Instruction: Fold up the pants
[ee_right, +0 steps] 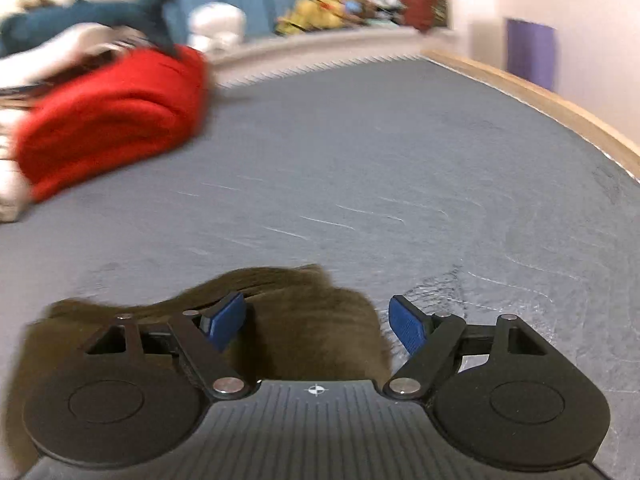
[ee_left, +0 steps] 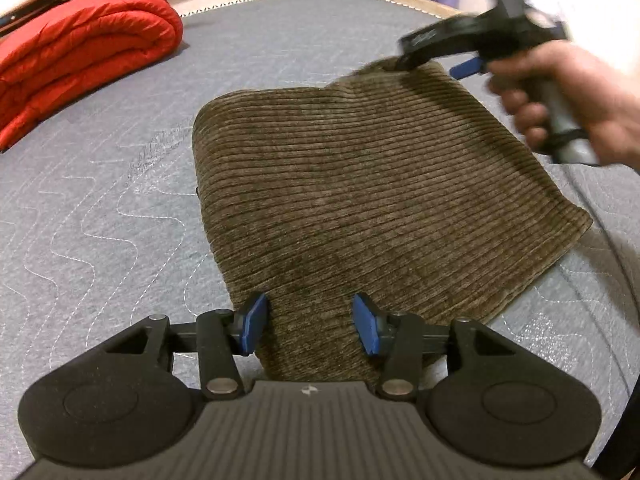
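The pants [ee_left: 352, 200] are brown corduroy, folded into a compact rectangle on the grey quilted mattress [ee_left: 100, 208]. My left gripper [ee_left: 310, 324] is open, its blue pads either side of the near end of the pants, not clamping them. My right gripper [ee_left: 432, 62] hovers at the far right corner of the pants, blurred by motion. In the right wrist view the right gripper [ee_right: 316, 322] is open over that corner of the pants [ee_right: 304, 320], with no cloth pinched between the pads.
A folded red quilt [ee_left: 84, 44] lies at the far left of the mattress, also in the right wrist view [ee_right: 116, 116]. A wooden bed edge [ee_right: 540, 100] runs along the right. A purple object [ee_right: 530, 54] stands by the wall. Plush toys [ee_right: 324, 10] sit on the far ledge.
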The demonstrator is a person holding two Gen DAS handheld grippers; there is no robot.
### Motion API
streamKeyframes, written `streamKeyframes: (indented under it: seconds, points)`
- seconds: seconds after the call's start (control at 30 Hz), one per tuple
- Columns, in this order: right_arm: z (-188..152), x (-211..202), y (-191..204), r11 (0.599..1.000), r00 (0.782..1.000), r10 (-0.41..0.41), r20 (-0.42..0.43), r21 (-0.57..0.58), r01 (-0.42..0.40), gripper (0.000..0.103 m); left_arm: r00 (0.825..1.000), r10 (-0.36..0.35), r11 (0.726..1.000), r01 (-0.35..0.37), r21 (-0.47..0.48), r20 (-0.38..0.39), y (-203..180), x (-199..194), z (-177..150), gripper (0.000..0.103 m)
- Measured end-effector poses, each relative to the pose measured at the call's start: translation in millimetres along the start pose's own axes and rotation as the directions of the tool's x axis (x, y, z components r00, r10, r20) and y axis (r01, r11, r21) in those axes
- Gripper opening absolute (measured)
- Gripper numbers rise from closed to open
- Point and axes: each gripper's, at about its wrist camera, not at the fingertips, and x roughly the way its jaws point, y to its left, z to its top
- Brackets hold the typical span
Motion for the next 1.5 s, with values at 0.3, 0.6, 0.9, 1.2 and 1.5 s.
streamKeyframes:
  seconds: [0.3, 0.6, 0.9, 1.2, 1.5]
  points:
    - [1.0, 83.9, 2.7, 0.995, 0.977, -0.075, -0.201, 0.056, 0.088, 0.082, 0.998, -0.06, 0.995, 0.061, -0.073, 0.014, 17.9, -8.5, 8.6, 0.056]
    - [-15.2, -2.2, -6.6, 0.995, 0.999, -0.029, 0.018, 0.097, 0.027, 0.081, 0.937, -0.101, 0.97, 0.167, -0.175, 0.333, 42.3, -52.0, 20.2, 0.055]
    - [-91.3, -124.9, -6.3, 0.988, 0.991, 0.133, 0.03, -0.086, -0.13, 0.082, 0.993, 0.014, 0.98, 0.01, -0.198, 0.121, 37.4, -7.5, 20.6, 0.024]
    - [-155.0, -132.7, -32.5, 0.979, 0.996, 0.019, -0.084, -0.199, -0.035, 0.089, 0.999, 0.017, 0.999, -0.016, -0.037, 0.048, 8.4, 0.6, -3.7, 0.029]
    - [-136.3, -165.8, -40.9, 0.996, 0.997, 0.072, 0.029, -0.063, -0.07, 0.09, 0.978, 0.094, 0.99, -0.071, -0.121, 0.187, -11.9, -69.0, 6.5, 0.084]
